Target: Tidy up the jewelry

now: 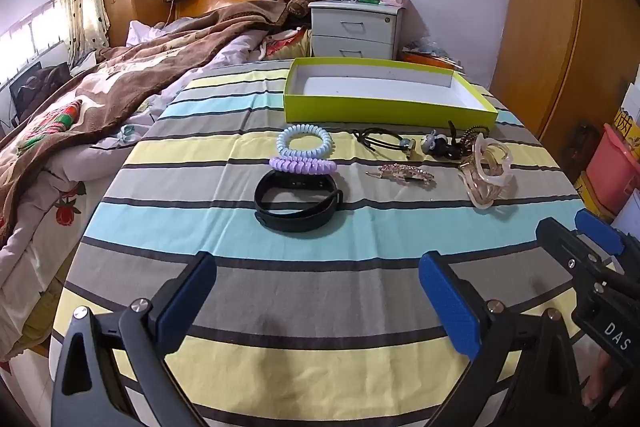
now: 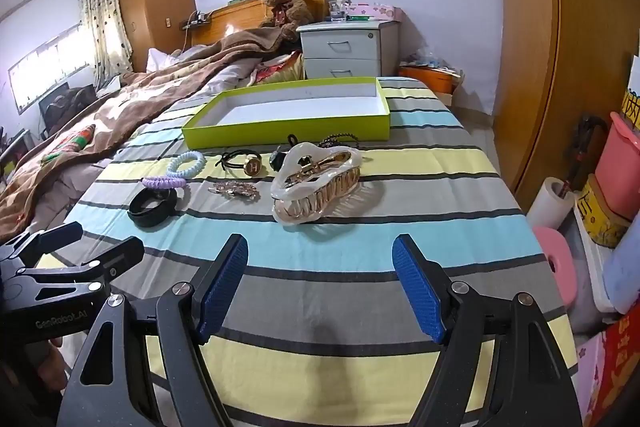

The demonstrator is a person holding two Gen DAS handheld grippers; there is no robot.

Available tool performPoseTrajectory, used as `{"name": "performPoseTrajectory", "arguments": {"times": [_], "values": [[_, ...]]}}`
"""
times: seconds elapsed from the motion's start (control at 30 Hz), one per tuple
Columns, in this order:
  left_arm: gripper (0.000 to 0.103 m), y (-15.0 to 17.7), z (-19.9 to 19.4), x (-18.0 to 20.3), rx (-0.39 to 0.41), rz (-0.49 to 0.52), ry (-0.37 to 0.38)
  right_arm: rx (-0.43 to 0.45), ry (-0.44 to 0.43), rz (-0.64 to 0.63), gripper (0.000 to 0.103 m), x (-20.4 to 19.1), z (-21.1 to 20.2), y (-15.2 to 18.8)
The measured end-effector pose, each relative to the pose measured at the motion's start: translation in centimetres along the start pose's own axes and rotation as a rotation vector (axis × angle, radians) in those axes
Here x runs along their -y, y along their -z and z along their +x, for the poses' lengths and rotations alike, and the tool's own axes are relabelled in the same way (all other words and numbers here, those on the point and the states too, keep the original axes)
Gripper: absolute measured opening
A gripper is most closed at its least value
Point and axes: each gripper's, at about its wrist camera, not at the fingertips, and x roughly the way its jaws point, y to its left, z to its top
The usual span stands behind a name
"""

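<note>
Left wrist view: left gripper spread wide, empty, above the striped cloth. Ahead, a black band, touching a purple coil tie and a blue one; beyond, the green box.

Right wrist view: right gripper spread wide, empty. Just ahead, a big white hair claw, near the sparkly clip.

Left tool: showing black angular arms with triangular cut-outs, round silver screws at the pivots.
Left tool pads: wearing textured blue facing, rectangular and flat.
Right tool: showing the same black frame, silver screw heads, blue ribbed pads.
Markings: reading "GenRobot_AI" in grey on one black body, "DAS" in white on the other.
Skin: showing bare fingertips at the handles' lower edges.
</note>
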Motion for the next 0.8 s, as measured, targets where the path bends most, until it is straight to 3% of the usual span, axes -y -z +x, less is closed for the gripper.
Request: {"name": "performPoseTrajectory", "arguments": {"times": [0.23,0.4,0.67,0.8], "values": [[0.103,-0.2,-0.4,-0.4,0.014,-0.005,0.012,0.020,0.006,-0.009,0.075,-0.1,-0.1,0.0],[0.103,-0.5,-0.2,-0.9,0.010,-0.052,0.066,0.024,0.009,-0.005,0.075,-0.9,-0.3,-0.3],[0.103,-1.1,-0.6,-0.4,0.053,-0.028,-0.011,0.036,0.006,-0.006,0.075,-0.4,-0.2,-0.4],[0.103,-1.2,-0.9,-0.8,0.065,-0.033,-0.006,0.040,0.002,-0.011,0.075,-0.5,-0.3,-0.5]]}}
